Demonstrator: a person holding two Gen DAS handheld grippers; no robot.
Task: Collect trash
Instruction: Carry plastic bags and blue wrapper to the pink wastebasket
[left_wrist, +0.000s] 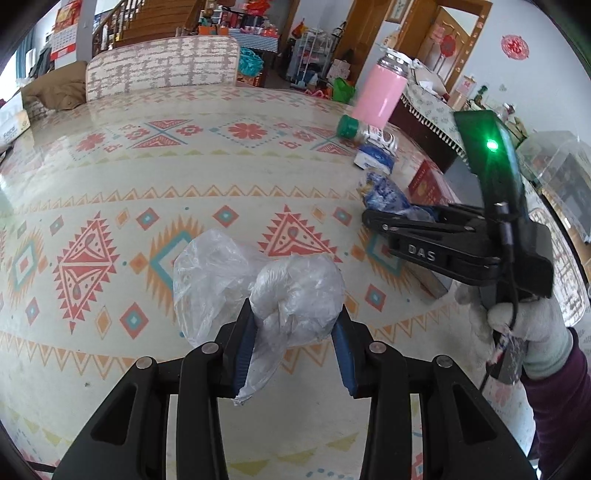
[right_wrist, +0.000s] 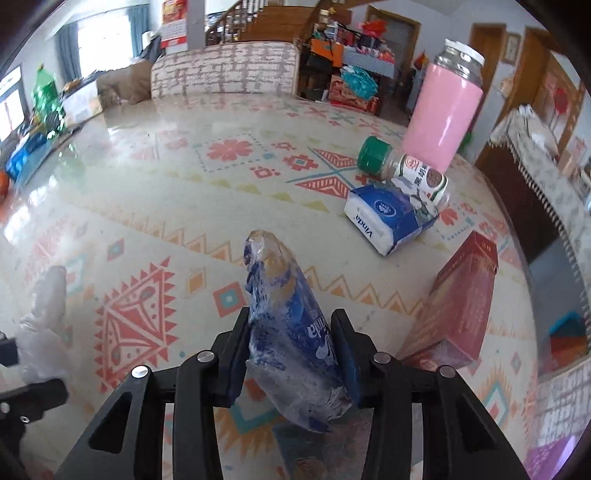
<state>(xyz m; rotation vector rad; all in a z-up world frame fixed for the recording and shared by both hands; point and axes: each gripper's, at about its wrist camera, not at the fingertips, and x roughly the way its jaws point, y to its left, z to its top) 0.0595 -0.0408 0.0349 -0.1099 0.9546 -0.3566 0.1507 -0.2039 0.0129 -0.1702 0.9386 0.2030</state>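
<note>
A crumpled clear plastic bag (left_wrist: 295, 291) sits between the blue pads of my left gripper (left_wrist: 295, 314), which is shut on it just above the patterned table (left_wrist: 147, 184). The same bag (right_wrist: 44, 321) shows at the left edge of the right wrist view. My right gripper (right_wrist: 291, 321) is shut on a crumpled blue and white wrapper (right_wrist: 280, 288) that sticks up between its fingers. In the left wrist view, that right gripper (left_wrist: 373, 218) reaches in from the right with the wrapper (left_wrist: 384, 192) in its jaws, and a gloved hand (left_wrist: 535, 332) holds it.
At the table's far right stand a pink bottle (right_wrist: 443, 118), a green-capped jar (right_wrist: 406, 170) lying on its side, a blue tissue pack (right_wrist: 388, 218) and a red box (right_wrist: 461, 306). A patterned chair back (right_wrist: 225, 70) rises behind the far edge.
</note>
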